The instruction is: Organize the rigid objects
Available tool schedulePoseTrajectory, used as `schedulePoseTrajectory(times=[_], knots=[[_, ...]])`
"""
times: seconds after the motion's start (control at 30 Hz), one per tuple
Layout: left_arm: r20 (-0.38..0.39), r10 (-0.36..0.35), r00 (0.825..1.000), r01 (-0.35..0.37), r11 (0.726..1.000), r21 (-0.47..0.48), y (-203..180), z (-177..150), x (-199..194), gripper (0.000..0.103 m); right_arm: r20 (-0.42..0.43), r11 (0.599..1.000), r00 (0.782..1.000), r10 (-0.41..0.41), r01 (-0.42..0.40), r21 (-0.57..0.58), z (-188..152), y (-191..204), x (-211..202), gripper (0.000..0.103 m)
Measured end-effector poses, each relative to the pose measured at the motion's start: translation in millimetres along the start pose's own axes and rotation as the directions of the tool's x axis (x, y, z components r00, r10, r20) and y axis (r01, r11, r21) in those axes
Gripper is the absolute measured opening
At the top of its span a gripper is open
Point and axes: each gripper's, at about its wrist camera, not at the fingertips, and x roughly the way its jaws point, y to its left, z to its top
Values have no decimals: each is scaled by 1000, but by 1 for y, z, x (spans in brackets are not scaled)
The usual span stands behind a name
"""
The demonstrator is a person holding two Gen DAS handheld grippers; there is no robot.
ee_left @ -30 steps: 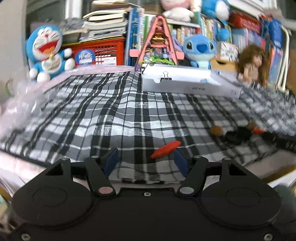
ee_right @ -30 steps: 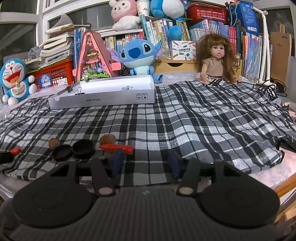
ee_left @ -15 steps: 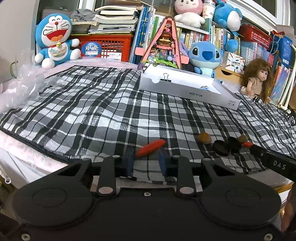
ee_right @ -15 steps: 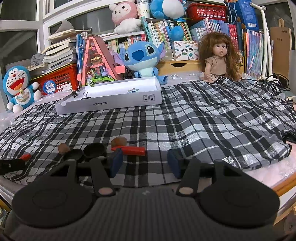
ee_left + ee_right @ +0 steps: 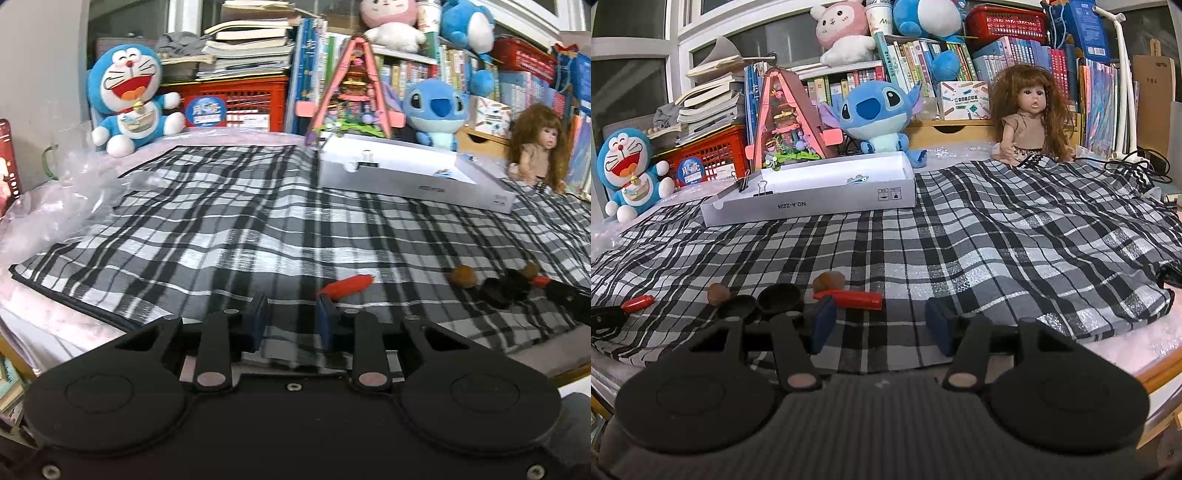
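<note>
On the plaid cloth (image 5: 229,236) lies a red chili-shaped piece (image 5: 347,286). My left gripper (image 5: 291,317) is just short of it, jaws narrowed with only cloth showing between the pads. The piece's near end is at the right fingertip (image 5: 325,306), not between the pads. My right gripper (image 5: 881,325) stands open over the cloth's front edge with nothing in it. A red stick-shaped piece (image 5: 849,298) lies just past its left finger (image 5: 823,323). Beside that are two brown nut-like lumps (image 5: 830,280) (image 5: 718,292) and two black round cups (image 5: 781,297) (image 5: 738,306).
A shallow white box (image 5: 812,206) with binder clips on its rim sits at the back of the cloth. Behind it stand plush toys (image 5: 875,114), a doll (image 5: 1030,118), a pink triangular toy house (image 5: 786,122), a red crate and bookshelves. Crinkled plastic (image 5: 55,192) lies at the left.
The left jaws have gone from wide apart to narrow. The red chili piece, earlier between the fingers, now sits at the right fingertip. The right gripper has hardly moved.
</note>
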Motion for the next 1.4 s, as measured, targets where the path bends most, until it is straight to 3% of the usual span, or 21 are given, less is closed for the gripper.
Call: schedulePoseTrajectory(times=[0.2,0.47,0.77,0.9,1.07,1.13,1.17,1.23,1.3,1.4], knots=[[13,9,1000,-9,1000,9,-1,6,9,36,1,1000,1000,0,0,5,0,0,0,68],[30,19,999,-20,1000,14,-4,18,29,37,3,1000,1000,3,-3,7,0,2,0,68],[83,-37,996,33,998,51,-14,8,17,67,14,1000,1000,13,-13,16,-1,2,-1,69],[111,-55,992,46,996,83,-24,8,19,74,20,999,1000,16,-17,31,0,6,0,71],[97,-69,993,60,994,96,-33,10,31,70,33,999,999,-7,6,37,1,14,6,71],[74,-80,994,73,994,84,-32,10,36,59,29,999,1000,-8,7,31,1,17,8,71],[65,-81,995,76,994,77,-32,10,38,41,29,1000,1000,-11,10,28,1,19,9,71],[71,-68,995,62,995,74,-32,10,37,41,27,1000,1000,-17,16,15,0,22,12,69],[74,-75,994,69,994,80,-32,11,35,41,19,1000,999,-30,30,-1,-1,26,13,49],[87,-77,993,70,994,83,-32,16,31,41,16,1000,1000,-23,23,-18,1,27,12,49]])
